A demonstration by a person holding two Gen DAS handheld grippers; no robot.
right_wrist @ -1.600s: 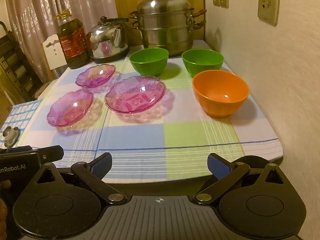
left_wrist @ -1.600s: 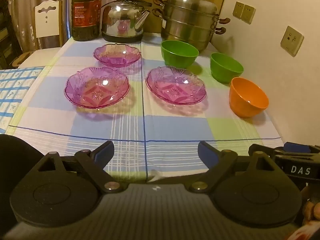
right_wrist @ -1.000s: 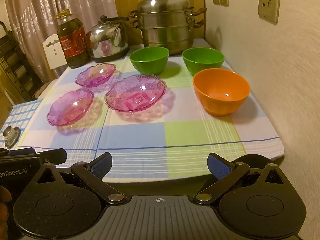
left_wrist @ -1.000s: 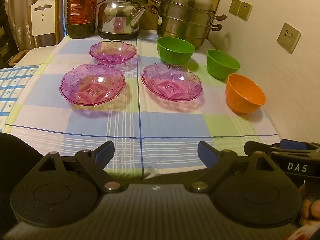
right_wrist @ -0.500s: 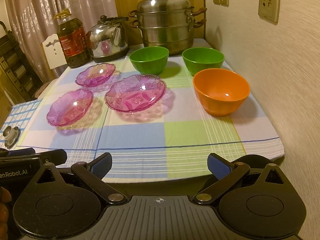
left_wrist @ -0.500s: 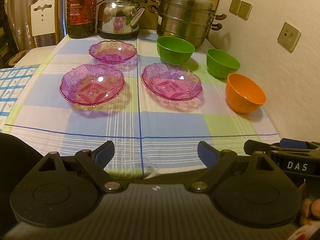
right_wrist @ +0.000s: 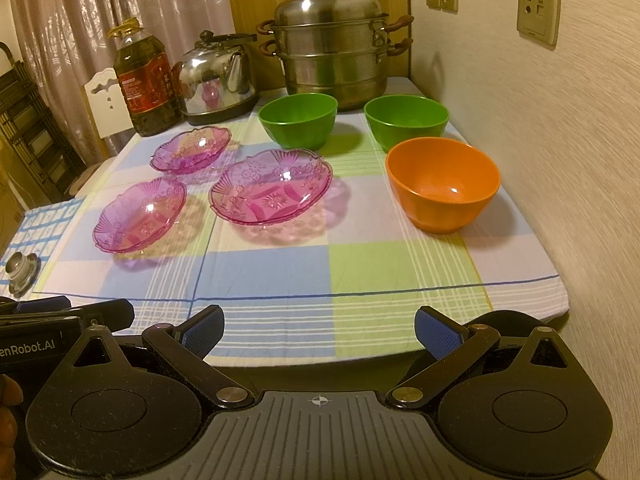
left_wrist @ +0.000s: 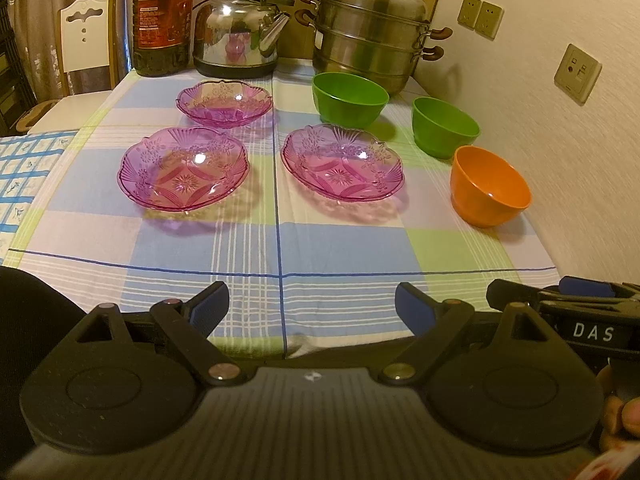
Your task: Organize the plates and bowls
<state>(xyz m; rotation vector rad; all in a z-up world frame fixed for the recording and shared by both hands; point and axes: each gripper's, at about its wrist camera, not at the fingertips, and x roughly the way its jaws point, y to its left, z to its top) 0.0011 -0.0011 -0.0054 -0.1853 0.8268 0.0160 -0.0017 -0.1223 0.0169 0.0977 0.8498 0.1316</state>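
Left hand-held gripper (left_wrist: 312,310) and right hand-held gripper (right_wrist: 319,328): both spread wide, empty, level at the near edge of the checked-cloth table (left_wrist: 340,248). On the table, apart: three ribbed pink translucent glass plates (left_wrist: 183,168), two smooth green plastic bowls (left_wrist: 350,98), one glossy orange plastic bowl (right_wrist: 442,184) near the wall. Behind: stacked steel steamer pot (right_wrist: 332,44).

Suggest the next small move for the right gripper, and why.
Probably ease the right gripper forward toward the orange bowl. Its jaws are open and empty at the table's near edge, and that bowl is the nearest dish on its side, standing apart from the green bowls it could nest with. Nothing is stacked yet.
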